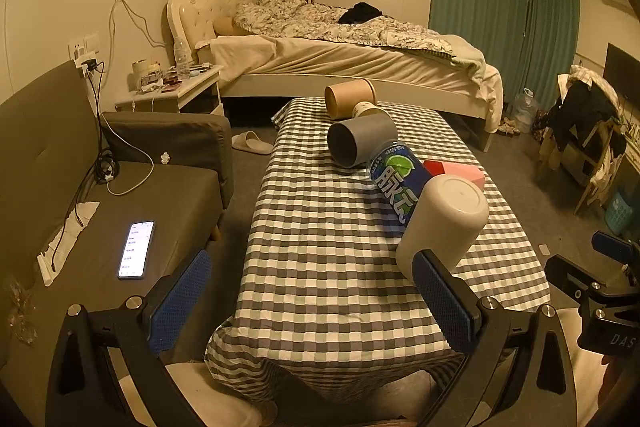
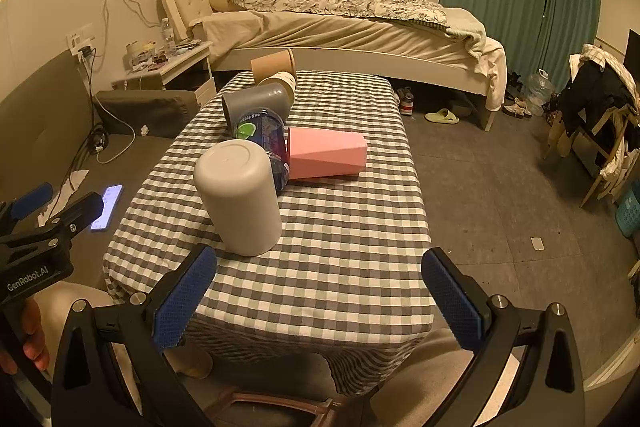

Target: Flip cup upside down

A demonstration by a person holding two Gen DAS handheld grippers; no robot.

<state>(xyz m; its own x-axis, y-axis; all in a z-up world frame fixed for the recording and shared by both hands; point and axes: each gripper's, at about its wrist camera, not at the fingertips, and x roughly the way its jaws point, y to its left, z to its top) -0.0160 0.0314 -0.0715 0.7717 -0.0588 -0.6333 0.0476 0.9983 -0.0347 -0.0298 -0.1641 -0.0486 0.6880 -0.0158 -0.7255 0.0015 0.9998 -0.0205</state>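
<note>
Standing base-up on the tabletop [image 2: 360,267], the white cup [image 2: 240,195] looked already flipped. Both the left gripper [image 1: 316,303] and right gripper [image 2: 320,299] gaped empty, the cup at eleven o'clock from the right one.

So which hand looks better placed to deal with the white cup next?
Probably the left gripper: its open right-side pad already sits beside the white cup. The right gripper is open too, but the cup stands left of its gap.

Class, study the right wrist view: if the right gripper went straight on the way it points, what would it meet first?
Probably the checked tablecloth, with the right gripper open. The white cup stands left of that line; depth is unclear.
</note>
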